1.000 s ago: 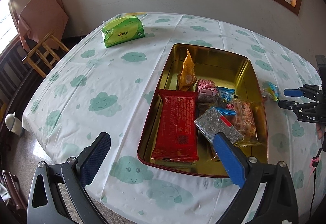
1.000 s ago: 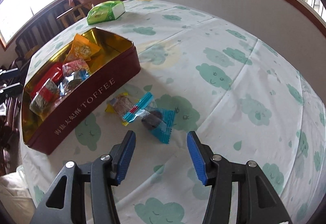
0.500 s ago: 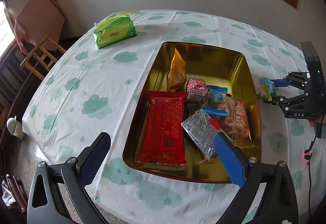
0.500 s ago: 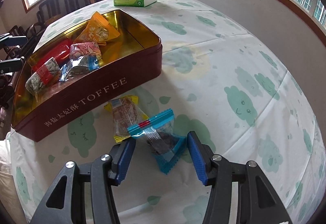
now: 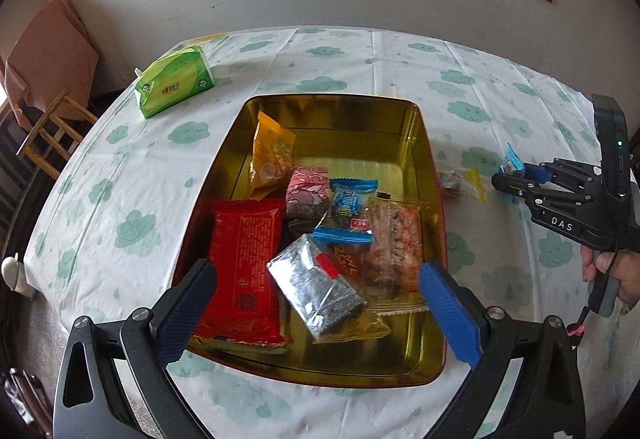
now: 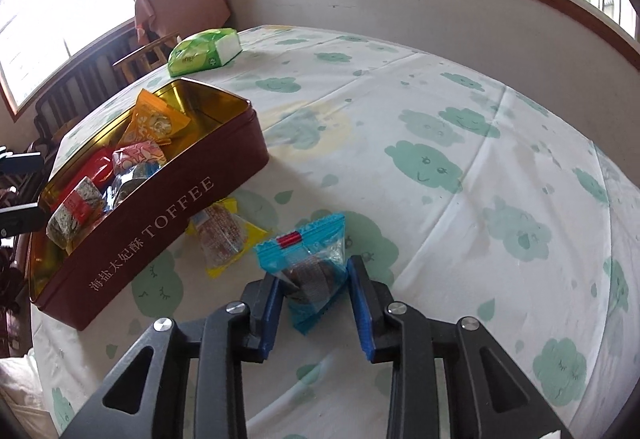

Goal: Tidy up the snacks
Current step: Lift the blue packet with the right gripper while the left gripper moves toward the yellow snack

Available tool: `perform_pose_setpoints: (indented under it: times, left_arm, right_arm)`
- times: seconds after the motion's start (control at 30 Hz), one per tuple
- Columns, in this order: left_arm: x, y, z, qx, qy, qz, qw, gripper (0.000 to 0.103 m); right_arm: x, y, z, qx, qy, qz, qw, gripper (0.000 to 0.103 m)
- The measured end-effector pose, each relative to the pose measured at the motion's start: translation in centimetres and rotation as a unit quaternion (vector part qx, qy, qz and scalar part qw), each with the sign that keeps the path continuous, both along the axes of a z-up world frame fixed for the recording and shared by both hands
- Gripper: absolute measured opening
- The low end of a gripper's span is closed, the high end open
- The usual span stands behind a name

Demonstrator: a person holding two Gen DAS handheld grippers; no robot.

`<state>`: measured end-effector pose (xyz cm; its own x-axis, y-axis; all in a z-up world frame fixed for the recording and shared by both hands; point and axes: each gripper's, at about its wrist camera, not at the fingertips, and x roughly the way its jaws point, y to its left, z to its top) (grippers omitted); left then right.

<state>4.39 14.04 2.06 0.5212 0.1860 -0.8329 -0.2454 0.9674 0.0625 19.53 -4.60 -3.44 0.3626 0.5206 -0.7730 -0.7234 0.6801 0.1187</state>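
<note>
Between the pads of the right gripper point(image 6: 316, 293): a blue-wrapped snack point(image 6: 310, 265), dark filling visible through the clear panel. Jaws closing, both pads against the wrapper's sides. Its crimped top edge with a red tab points away from the gripper; long axis runs roughly along the fingers. From this view I cannot be sure whether the pack is off the bench point(image 6: 460, 143) or touching it.

Just ahead and left of the right gripper: a yellow-edged snack point(image 6: 222, 235) lying flat on the bench, close beside the tin's outer wall, long axis roughly along that wall.

Farther left: maroon tin point(image 6: 160, 215) lettered TOFFEE, gold inside, lid off.

Below the left gripper point(image 5: 318, 309), jaws wide apart, holding nothing: tin contents.
- red flat pack point(image 5: 244, 263), near-left, long axis along the tin's length
- clear pack of dark seeds point(image 5: 316, 289), lying diagonally on top of others
- clear pack with orange-pink pieces point(image 5: 396, 243), right side
- blue round-label snack point(image 5: 348, 201)
- pink-patterned block point(image 5: 308, 191)
- orange pouch point(image 5: 270, 155), leaning against the left wall
Far end of the tin bare.

Beyond the tin, far left: green tissue pack point(image 5: 174, 81).
</note>
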Motion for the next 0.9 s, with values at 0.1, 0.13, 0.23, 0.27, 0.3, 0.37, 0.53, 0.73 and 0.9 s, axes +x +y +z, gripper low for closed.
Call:
perform_pose_setpoints:
  times: [0.1, 0.13, 0.23, 0.27, 0.3, 0.37, 0.53, 0.73, 0.9]
  left_arm:
    - [0.6, -1.5, 0.3, -0.005, -0.010, -0.017, 0.9998, 0.100]
    - [0.9, -2.0, 0.4, -0.007, -0.014, -0.024, 0.9996, 0.100]
    - [1.7, -3.6, 0.6, -0.013, -0.019, -0.044, 0.9988, 0.100]
    - [2.0, -4.1, 0.6, -0.017, -0.020, -0.051, 0.9984, 0.100]
    - [2.4, -4.6, 0.7, -0.020, -0.020, -0.056, 0.9981, 0.100]
    - [3.0, -5.6, 0.8, -0.023, -0.020, -0.065, 0.9974, 0.100]
    - [4.6, -8.1, 0.8, -0.017, -0.022, -0.092, 0.9954, 0.100]
    - [6.9, -9.0, -0.3, -0.051, 0.004, -0.096, 0.9941, 0.095]
    - [7.5, -9.4, -1.3, -0.070, 0.020, -0.092, 0.9931, 0.093]
  right_arm:
    - [0.0, -1.9, 0.0, 0.003, -0.003, -0.041, 0.999, 0.030]
    - [-0.1, -2.5, 0.0, 0.003, -0.003, -0.054, 0.999, 0.030]
    - [-0.3, -4.5, 0.0, 0.001, -0.006, -0.083, 0.997, 0.030]
    - [-0.4, -5.3, 0.0, 0.000, -0.008, -0.092, 0.996, 0.030]
    - [-0.5, -6.0, 0.1, 0.001, -0.007, -0.100, 0.995, 0.030]
    - [-0.8, -7.5, 0.2, 0.010, -0.007, -0.114, 0.993, 0.029]
    - [-1.5, -10.4, 0.5, 0.011, -0.016, -0.153, 0.988, 0.029]
    - [-2.9, -13.0, 0.9, 0.007, -0.030, -0.198, 0.980, 0.029]
    - [-3.4, -14.0, 0.6, -0.020, -0.044, -0.248, 0.968, 0.030]
